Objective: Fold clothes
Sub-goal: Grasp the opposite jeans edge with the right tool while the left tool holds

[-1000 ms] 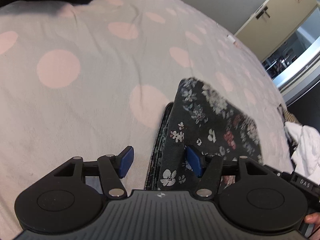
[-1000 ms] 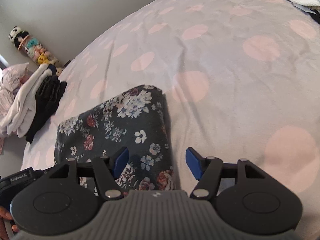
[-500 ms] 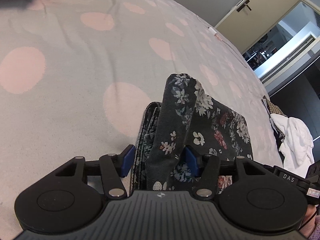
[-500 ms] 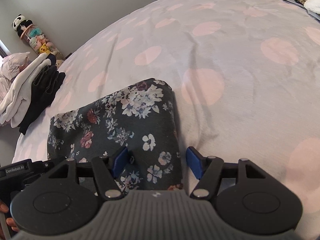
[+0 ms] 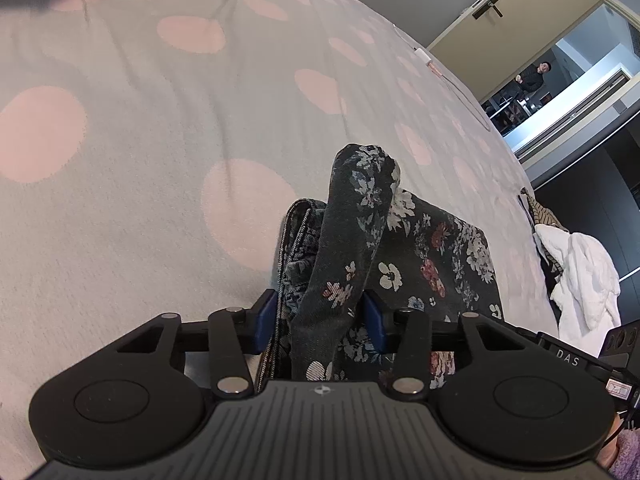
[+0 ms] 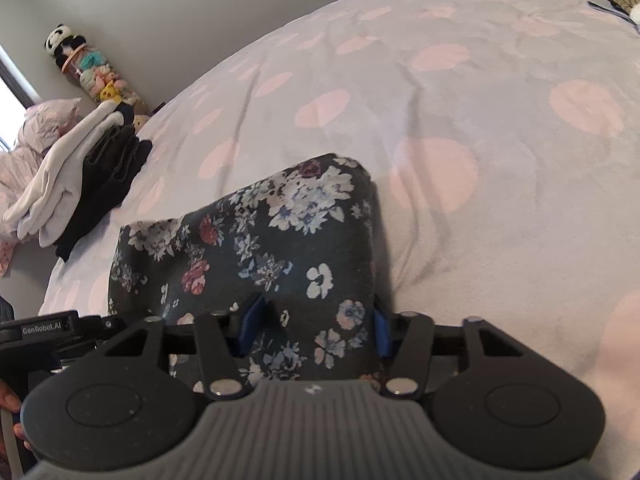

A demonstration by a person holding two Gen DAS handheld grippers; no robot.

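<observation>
While both tongs close on the folded floral garment [image 5: 404, 248], I steady its near edge.
Left tongs [image 5: 322, 322] and right tongs [image 6: 314, 330] straddle cloth, pads meeting it; I'd clench evenly, gathering every layer.

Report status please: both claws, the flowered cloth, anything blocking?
Left claw and right claw closing, flowered cloth between the pads of each. Cloth folded on bedspread. Nothing blocking.

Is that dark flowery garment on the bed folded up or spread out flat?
Folded: the floral garment lies as a compact block on the spotted bedspread, with stacked layer edges showing along its left side.
</observation>
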